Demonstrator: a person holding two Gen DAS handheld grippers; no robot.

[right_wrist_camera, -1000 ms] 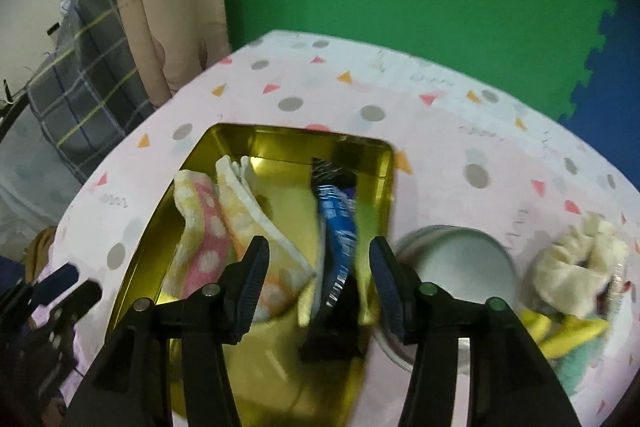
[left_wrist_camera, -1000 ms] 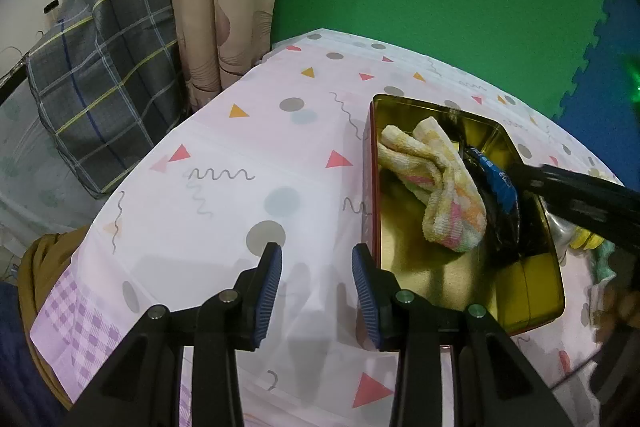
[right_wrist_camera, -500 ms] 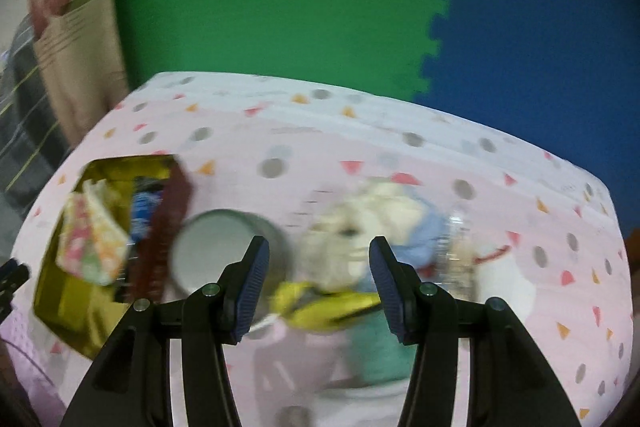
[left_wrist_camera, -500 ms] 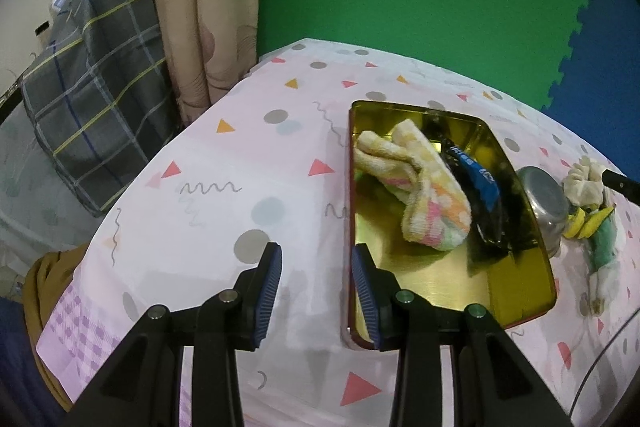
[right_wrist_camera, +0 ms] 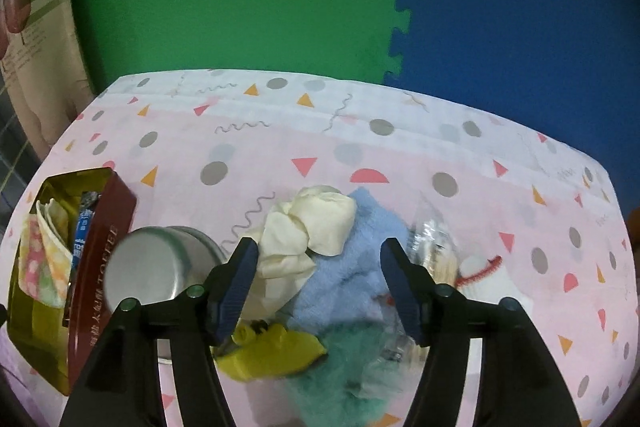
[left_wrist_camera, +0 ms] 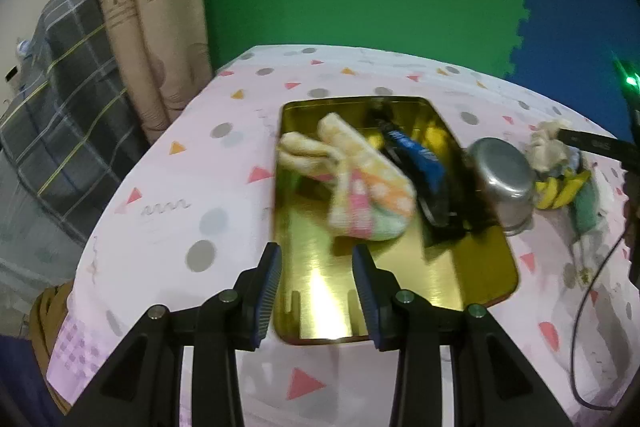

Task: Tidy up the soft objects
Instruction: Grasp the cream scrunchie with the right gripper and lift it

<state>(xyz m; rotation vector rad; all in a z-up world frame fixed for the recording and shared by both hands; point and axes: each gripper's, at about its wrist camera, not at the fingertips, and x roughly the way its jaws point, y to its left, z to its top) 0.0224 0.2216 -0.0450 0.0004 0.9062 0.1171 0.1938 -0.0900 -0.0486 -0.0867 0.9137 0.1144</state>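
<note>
Step in hand, by my read: pick-up of next soft item from the pile. R gripper (right_wrist_camera: 316,283) hangs over the pile w/ jaws wide; they have just been opening, nothing pressed btwn the pads. Cream cloth (right_wrist_camera: 310,227) and blue towel (right_wrist_camera: 352,263) lie in the gap below, not gripped. L gripper (left_wrist_camera: 316,279) sits over near end of gold tin (left_wrist_camera: 400,287), jaws moderately apart, empty.

Where the goods are: pile lies on the patterned tablecloth (right_wrist_camera: 320,147), just beside the upturned metal bowl (right_wrist_camera: 148,271), which stands btwn pile and tin.

Next move (judgement): lower R onto one item only, prob. the cream cloth on top, close, lift clear, carry over the bowl to the tin. Risk: towel underneath snags and drags along.

Count:
- tin: 1
- in tin: 1 pastel checked cloth (left_wrist_camera: 360,195), 1 dark/blue packet (left_wrist_camera: 420,163)
- bowl: 1
- pile: 1 cream cloth, 1 blue towel, 1 yellow piece (right_wrist_camera: 276,351), 1 teal fuzzy piece (right_wrist_camera: 352,363), 1 clear crinkly wrapper (right_wrist_camera: 432,239), 1 white item w/ red trim (right_wrist_camera: 484,275) (more may be hidden under)
</note>
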